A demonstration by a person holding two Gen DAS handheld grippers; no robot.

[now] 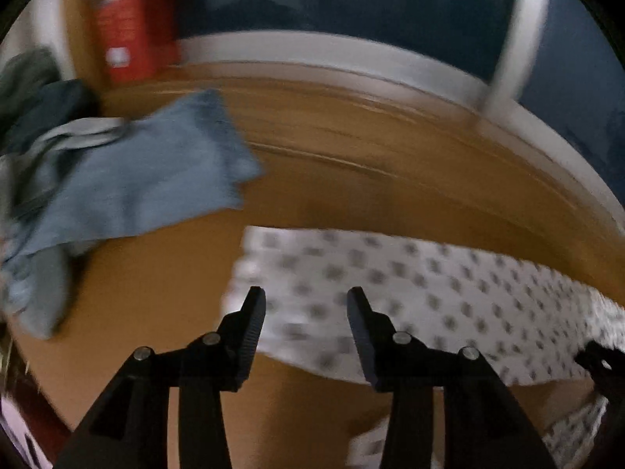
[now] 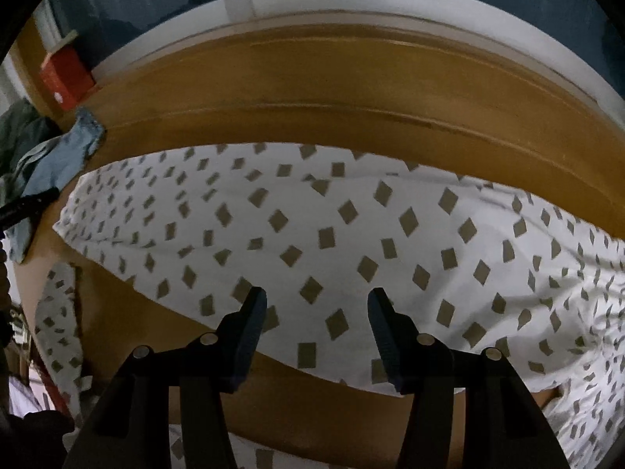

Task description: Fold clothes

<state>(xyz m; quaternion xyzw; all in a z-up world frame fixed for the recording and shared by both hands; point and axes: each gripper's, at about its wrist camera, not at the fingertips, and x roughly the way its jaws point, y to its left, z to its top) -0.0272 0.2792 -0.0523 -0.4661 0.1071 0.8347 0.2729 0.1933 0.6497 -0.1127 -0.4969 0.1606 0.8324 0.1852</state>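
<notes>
white garment (image 2: 351,234) with grey-brown diamond print, thin woven-looking cloth, spread across the near half of the wooden tabletop (image 2: 312,90); long flat band from left to right, soft creases toward the right end, one edge hanging over the near table edge at lower left. same print blurred in the left wrist view (image 1: 410,293), lying right of centre.

left gripper (image 1: 306,293): black fingers with ribbed inner pads, spread apart, nothing between them, hovering above the left end of the printed garment. right gripper (image 2: 317,295): same build, fingers spread apart, empty, poised over the near edge of the garment's middle. tip of the left gripper also visible as a dark bar at the far left of the right wrist view (image 2: 27,203).

tabletop: orange-brown wood, smooth, with a raised lip along the far side.

blue denim-like garment (image 1: 129,187), crumpled, faded, frayed at the hem, on the left of the table, well apart from the printed cloth. darker grey-green clothing (image 1: 27,82) heaped behind it at the far left corner. red box (image 1: 133,31) upright at the back left, small white label low on its face. white window frame (image 2: 390,19) and dark blue panes behind the table. left wrist view heavily motion-blurred; finer texture not readable there.
</notes>
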